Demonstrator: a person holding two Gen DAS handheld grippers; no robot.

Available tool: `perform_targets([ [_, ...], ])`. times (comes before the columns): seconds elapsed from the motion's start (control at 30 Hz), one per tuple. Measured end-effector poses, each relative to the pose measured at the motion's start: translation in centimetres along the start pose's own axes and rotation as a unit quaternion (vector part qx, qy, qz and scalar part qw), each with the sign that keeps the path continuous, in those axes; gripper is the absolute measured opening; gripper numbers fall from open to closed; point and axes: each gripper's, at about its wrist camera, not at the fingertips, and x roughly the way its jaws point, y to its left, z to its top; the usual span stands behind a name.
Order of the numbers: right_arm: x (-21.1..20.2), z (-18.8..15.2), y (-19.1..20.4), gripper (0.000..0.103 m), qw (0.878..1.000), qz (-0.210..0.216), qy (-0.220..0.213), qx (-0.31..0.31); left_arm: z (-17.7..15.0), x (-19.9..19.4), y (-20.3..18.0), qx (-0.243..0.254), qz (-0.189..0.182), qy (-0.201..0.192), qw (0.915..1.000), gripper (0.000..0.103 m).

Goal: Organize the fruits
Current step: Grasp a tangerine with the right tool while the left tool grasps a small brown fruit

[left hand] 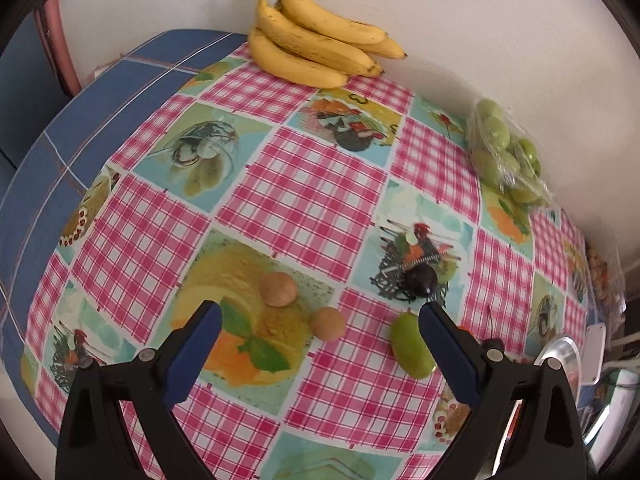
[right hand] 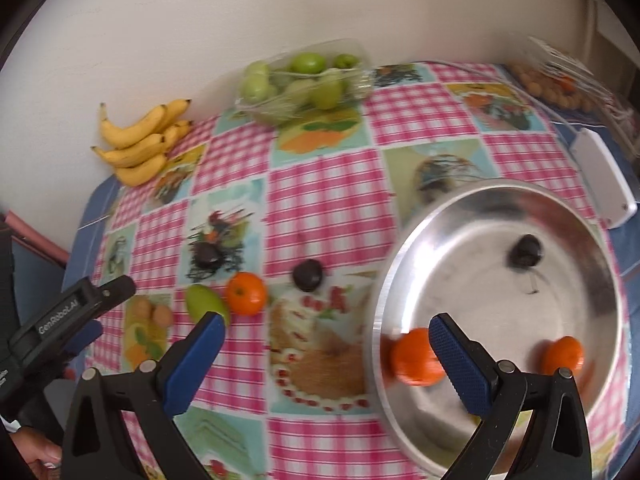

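My left gripper [left hand: 320, 316] is open low over the checked tablecloth [left hand: 304, 184]. Two small brown round fruits [left hand: 278, 289] [left hand: 328, 323] lie between and just ahead of its fingers. A green fruit [left hand: 412, 346] touches the inner side of the right finger, and a dark plum [left hand: 420, 280] lies beyond it. My right gripper [right hand: 326, 328] is open and holds nothing, straddling the rim of the metal bowl [right hand: 400, 248]. The bowl holds two oranges [right hand: 416, 356] [right hand: 564, 354] and a dark plum [right hand: 526, 250]. An orange [right hand: 246, 293], a green fruit [right hand: 204, 302] and two plums [right hand: 308, 275] [right hand: 206, 256] lie on the cloth.
Bananas [left hand: 320, 40] [right hand: 140, 144] and a plastic pack of green fruits [left hand: 504, 152] [right hand: 304, 80] lie against the wall. A white device [right hand: 600, 176] and a bag of small brown fruits [right hand: 560, 84] sit at the far right. The left gripper [right hand: 100, 312] shows at the left edge.
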Motion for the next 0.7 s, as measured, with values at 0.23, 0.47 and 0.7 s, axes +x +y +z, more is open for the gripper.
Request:
perform_targets([
  [0.23,1.0,-0.1,2.9,0.103,0.999,0.033,0.009,-0.01,0.9,0.4,2.5,-0.022,0.004,0.003,0.9998,0.099],
  [0.47,2.4,-0.3,5.9,0.103,0.998,0.05,0.02,-0.038,1.3,1.7,4.3,-0.031,0.008,0.043,0.9986,0.099],
  [0.7,3.8,-0.1,7.0,0.103,0.997,0.051,0.026,-0.048,1.1,3.0,5.1,-0.052,-0.03,0.058,0.9965,0.098],
])
